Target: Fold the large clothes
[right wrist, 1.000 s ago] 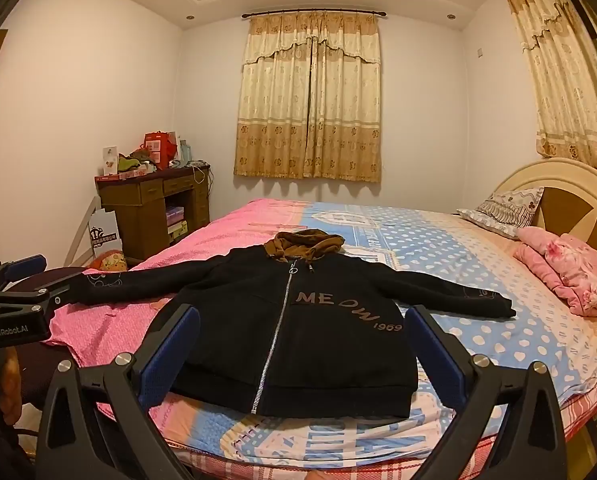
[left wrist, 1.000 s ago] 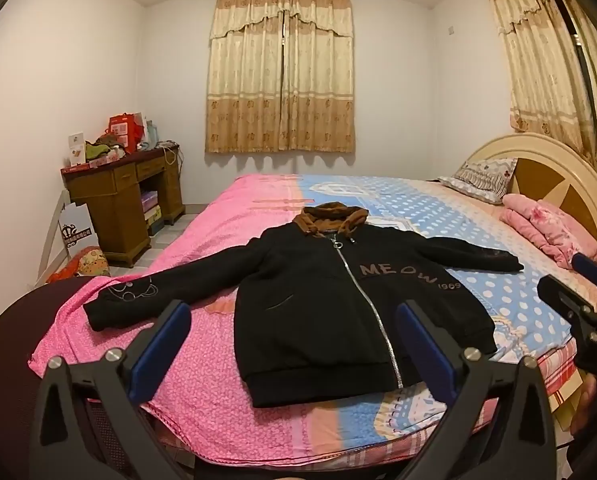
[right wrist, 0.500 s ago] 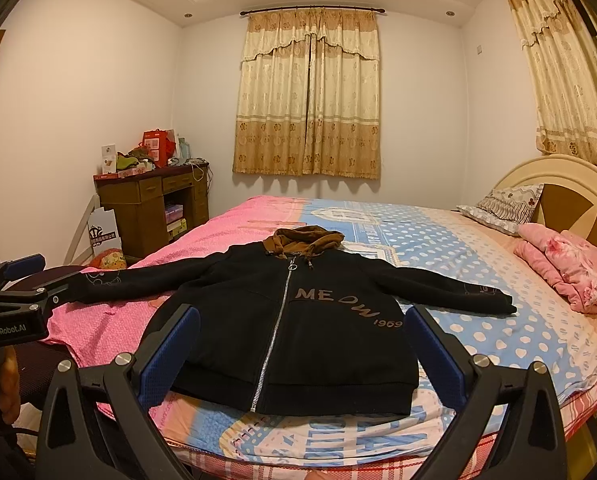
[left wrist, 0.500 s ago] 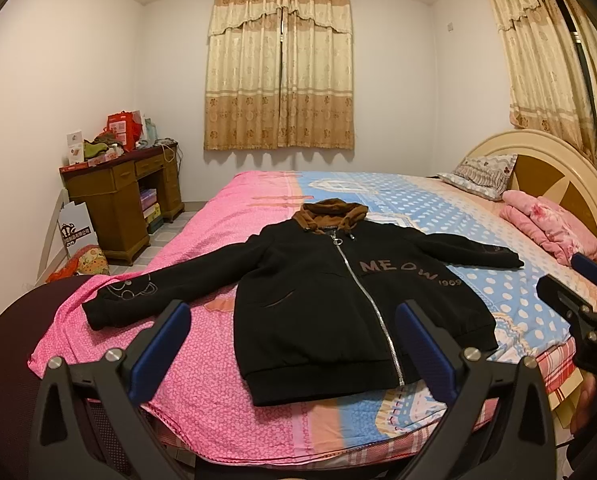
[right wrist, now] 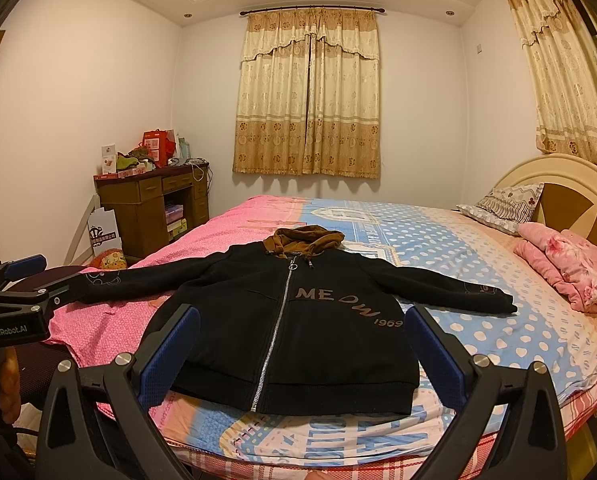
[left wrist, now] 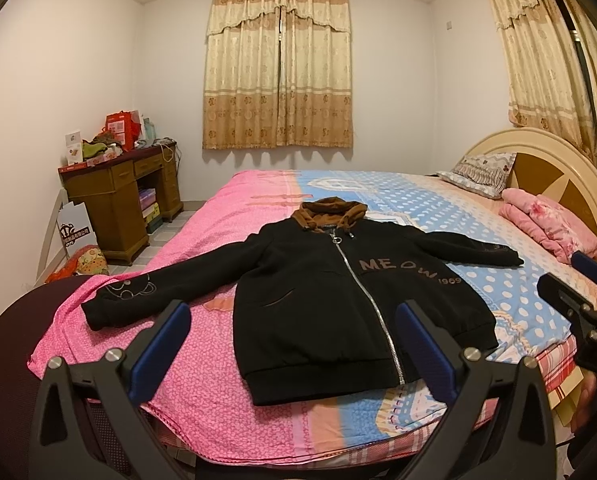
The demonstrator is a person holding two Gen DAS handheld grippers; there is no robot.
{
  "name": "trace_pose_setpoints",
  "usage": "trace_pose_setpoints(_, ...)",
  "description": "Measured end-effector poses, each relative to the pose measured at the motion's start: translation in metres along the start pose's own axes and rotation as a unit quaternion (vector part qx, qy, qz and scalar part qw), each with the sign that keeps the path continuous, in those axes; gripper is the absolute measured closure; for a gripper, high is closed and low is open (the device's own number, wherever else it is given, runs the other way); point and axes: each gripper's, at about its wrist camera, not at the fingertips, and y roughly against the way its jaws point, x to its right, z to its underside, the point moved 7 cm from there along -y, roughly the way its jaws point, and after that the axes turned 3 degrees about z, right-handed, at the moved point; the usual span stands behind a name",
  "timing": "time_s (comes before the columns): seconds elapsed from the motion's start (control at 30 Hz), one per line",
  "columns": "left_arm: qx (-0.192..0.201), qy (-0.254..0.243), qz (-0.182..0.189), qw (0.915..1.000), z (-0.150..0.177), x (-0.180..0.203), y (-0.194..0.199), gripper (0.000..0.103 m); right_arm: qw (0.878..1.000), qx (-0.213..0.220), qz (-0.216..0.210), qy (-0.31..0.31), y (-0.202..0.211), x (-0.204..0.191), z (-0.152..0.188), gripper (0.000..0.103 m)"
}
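Black zip-front hooded jacket (left wrist: 338,304) with brown hood lies flat, front up, sleeves spread toward 9 and 3 o'clock, on the pink-and-blue patterned bedspread (left wrist: 202,384). Left gripper (left wrist: 294,344) jaws spread wide, holding nothing, short of the hem. Right gripper (right wrist: 298,348) likewise apart and empty. Brown wooden desk (left wrist: 118,196) stands at 10 o'clock.

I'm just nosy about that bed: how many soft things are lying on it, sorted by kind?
Black hooded jacket, spread flat with sleeves out: 1
Patterned pillow by the headboard: 1
Folded pink blanket beside the pillow: 1
Total: 3, all resting on the pink and blue sheet. Both grippers are open and hold nothing.
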Motion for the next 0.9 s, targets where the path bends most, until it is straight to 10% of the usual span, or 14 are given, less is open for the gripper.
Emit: trace_pose_setpoints(0.9, -0.002, -0.002, 0.001, 1.0000, 0.0006, 0.0023, -0.0021, 0.000, 1.000, -0.003, -0.004, 0.001, -0.0036, -0.0046, 0.0047, 0.001)
